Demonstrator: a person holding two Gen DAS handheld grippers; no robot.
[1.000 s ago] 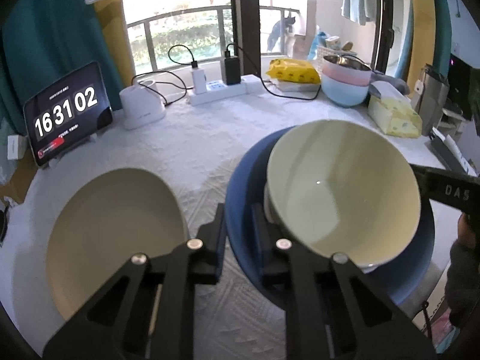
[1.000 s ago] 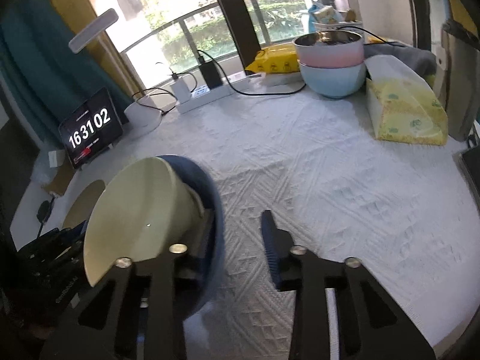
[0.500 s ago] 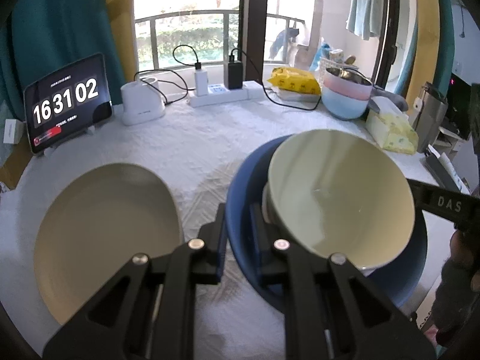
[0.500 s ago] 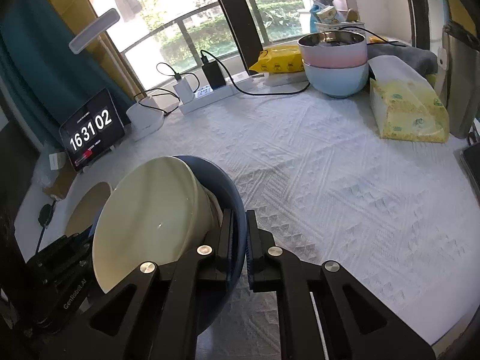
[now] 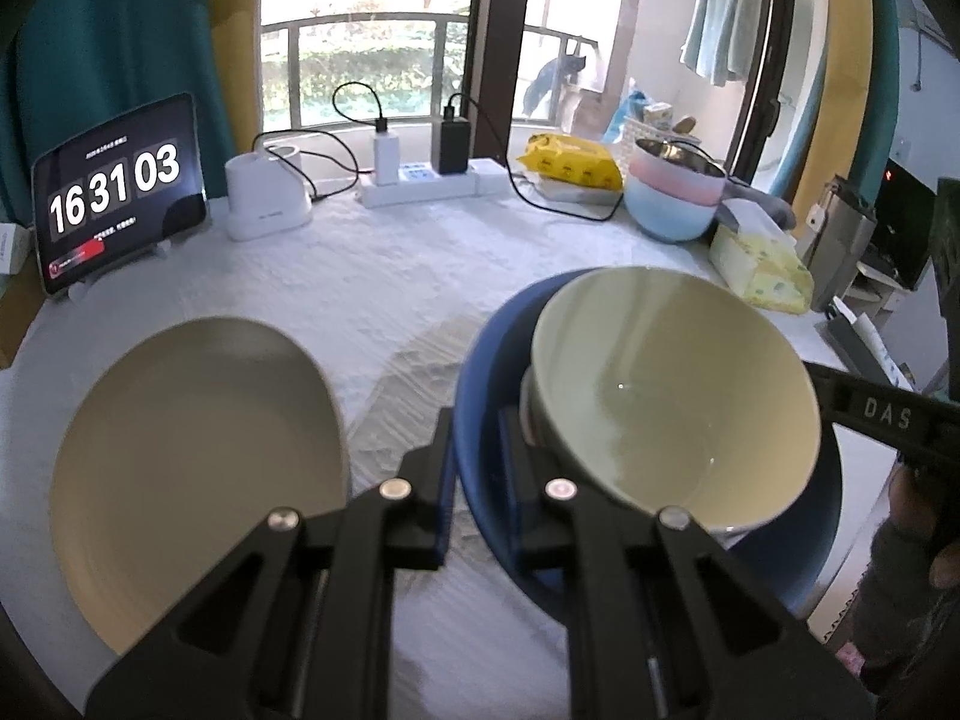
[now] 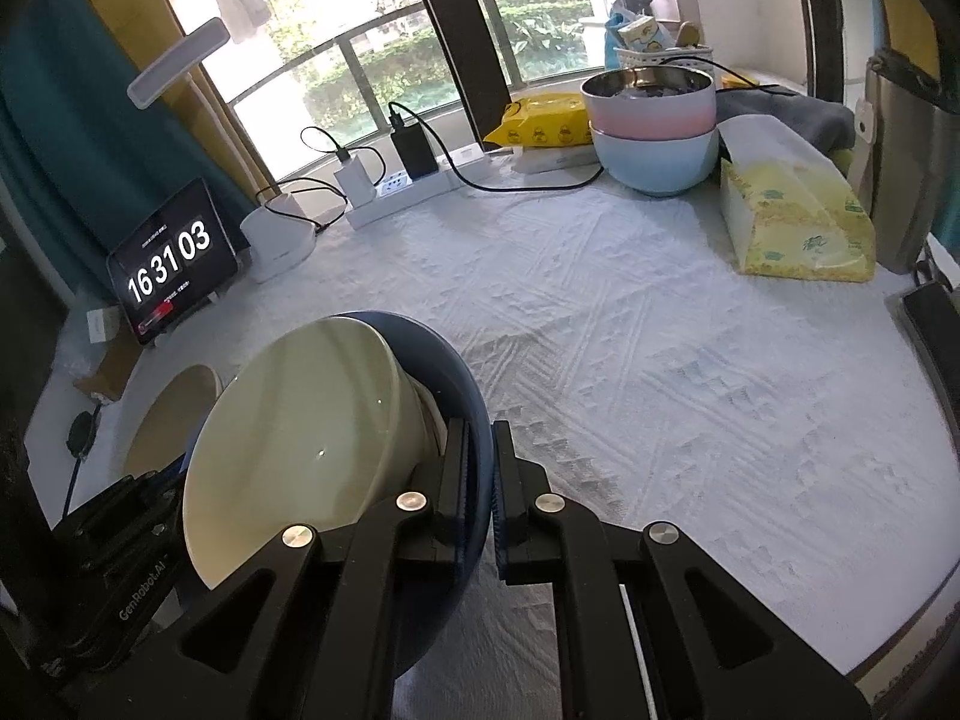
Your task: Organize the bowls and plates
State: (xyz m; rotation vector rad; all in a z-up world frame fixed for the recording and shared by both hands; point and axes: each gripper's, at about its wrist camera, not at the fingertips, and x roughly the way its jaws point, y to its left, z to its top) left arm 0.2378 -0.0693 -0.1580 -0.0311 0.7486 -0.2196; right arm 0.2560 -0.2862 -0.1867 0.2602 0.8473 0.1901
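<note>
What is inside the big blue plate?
A pale green bowl sits inside the blue plate, tipped a little. The bowl looks empty. It covers most of the plate's middle, so anything under it cannot be seen.

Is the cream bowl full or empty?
Empty: the cream bowl shows only its bare glossy inside, sitting in the blue plate.

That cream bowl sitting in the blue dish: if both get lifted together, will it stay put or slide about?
It may well slide: the cream bowl looks glazed and sits loose and tilted inside the blue dish. Both grippers, left and right, pinch only the dish's rim. It looks ceramic, so probably stiff, fairly heavy and breakable.
</note>
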